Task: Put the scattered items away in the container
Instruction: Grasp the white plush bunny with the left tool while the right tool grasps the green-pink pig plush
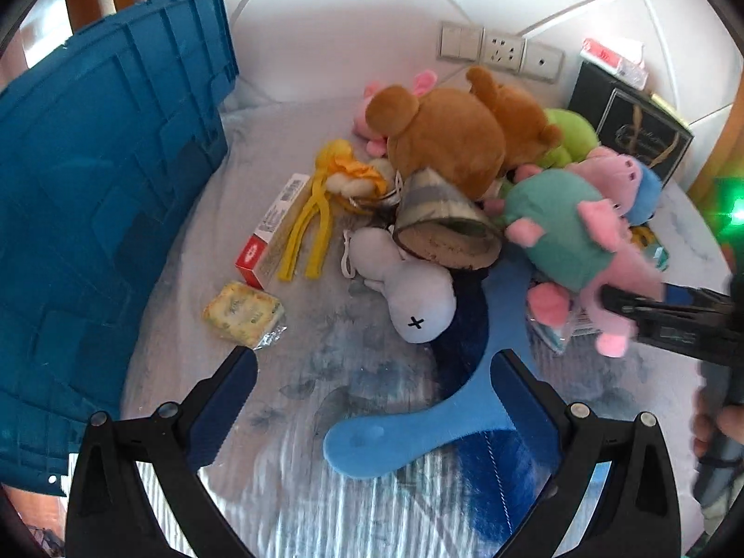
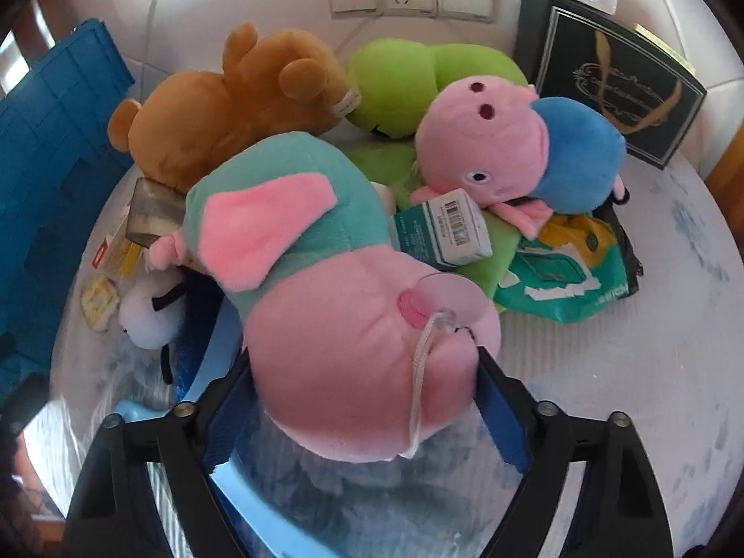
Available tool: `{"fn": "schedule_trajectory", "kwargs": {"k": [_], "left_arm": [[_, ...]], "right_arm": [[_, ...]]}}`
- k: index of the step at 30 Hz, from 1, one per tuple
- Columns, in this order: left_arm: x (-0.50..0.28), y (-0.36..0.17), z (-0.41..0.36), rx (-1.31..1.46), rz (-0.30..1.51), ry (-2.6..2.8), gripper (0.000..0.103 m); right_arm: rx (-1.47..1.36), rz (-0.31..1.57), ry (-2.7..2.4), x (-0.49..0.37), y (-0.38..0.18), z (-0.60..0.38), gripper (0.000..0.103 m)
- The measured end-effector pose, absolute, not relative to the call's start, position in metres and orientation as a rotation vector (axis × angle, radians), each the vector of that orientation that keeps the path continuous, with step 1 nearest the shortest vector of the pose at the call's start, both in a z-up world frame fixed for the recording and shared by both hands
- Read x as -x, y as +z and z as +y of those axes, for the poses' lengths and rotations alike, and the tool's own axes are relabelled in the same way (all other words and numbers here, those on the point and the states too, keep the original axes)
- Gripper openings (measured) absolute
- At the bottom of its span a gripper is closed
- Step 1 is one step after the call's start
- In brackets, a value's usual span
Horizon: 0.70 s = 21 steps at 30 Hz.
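Note:
A blue plastic crate (image 1: 93,186) stands at the left on the bed. A heap of toys lies to its right. My left gripper (image 1: 374,355) hangs open over the flowered sheet, and its right finger sits above a flat blue curved piece (image 1: 418,432). My right gripper (image 2: 362,355) is open around the pink rump of a pig plush in a teal dress (image 2: 288,214). Its blue pads (image 2: 497,409) lie at the pig's sides without squeezing it. The pig still rests on the heap. In the left wrist view a right gripper finger (image 1: 660,311) crosses the pig's (image 1: 558,232) legs.
The heap holds a brown bear (image 1: 446,135), a white plush (image 1: 409,288), yellow tongs (image 1: 307,232), a red-and-yellow box (image 1: 274,232), a biscuit packet (image 1: 242,311), a second pig (image 2: 502,149), a green plush (image 2: 409,79), a small carton (image 2: 441,228) and a green packet (image 2: 558,279). A black box (image 2: 614,69) leans against the back wall.

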<state>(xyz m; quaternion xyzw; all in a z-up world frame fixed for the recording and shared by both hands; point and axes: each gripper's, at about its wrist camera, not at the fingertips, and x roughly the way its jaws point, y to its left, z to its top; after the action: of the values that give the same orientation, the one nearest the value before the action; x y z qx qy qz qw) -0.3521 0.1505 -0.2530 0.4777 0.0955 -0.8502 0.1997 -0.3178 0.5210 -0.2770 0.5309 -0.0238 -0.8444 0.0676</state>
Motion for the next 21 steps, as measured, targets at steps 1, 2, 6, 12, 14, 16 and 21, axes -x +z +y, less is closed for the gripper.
{"fn": "schedule_trajectory", "kwargs": {"k": [1,2,6,12,14,16,21], "left_arm": [[0.356,-0.258,0.149,-1.343,0.264,-2.363,0.102],[0.36,-0.262,0.147,-1.35,0.265,-2.353,0.102],[0.386,-0.278,0.14,-1.357,0.329,-2.353,0.102],[0.434,-0.322,0.145,-1.483,0.259,-2.323,0.091],[0.443,-0.338,0.141,-1.529,0.262,-2.295,0.073],[0.447,-0.349,0.138,-1.557,0.299,-2.292,0.058],[0.445,-0.357,0.141,-1.542,0.313,-2.299,0.051]], "right_arm": [[-1.589,-0.079,-2.551,0.312,-0.274,0.525,0.075],[-1.584,-0.077,-2.555,0.305,-0.272,0.53,0.074],[-1.644,-0.101,-2.558,0.282,-0.274,0.556,0.072],[-1.704,-0.162,-2.5,0.259,-0.29,0.571,0.076],[-1.687,-0.166,-2.513,0.257,-0.29,0.57,0.078],[-1.663,-0.152,-2.53,0.259,-0.287,0.568,0.079],[-1.645,-0.101,-2.541,0.271,-0.289,0.559,0.083]]}}
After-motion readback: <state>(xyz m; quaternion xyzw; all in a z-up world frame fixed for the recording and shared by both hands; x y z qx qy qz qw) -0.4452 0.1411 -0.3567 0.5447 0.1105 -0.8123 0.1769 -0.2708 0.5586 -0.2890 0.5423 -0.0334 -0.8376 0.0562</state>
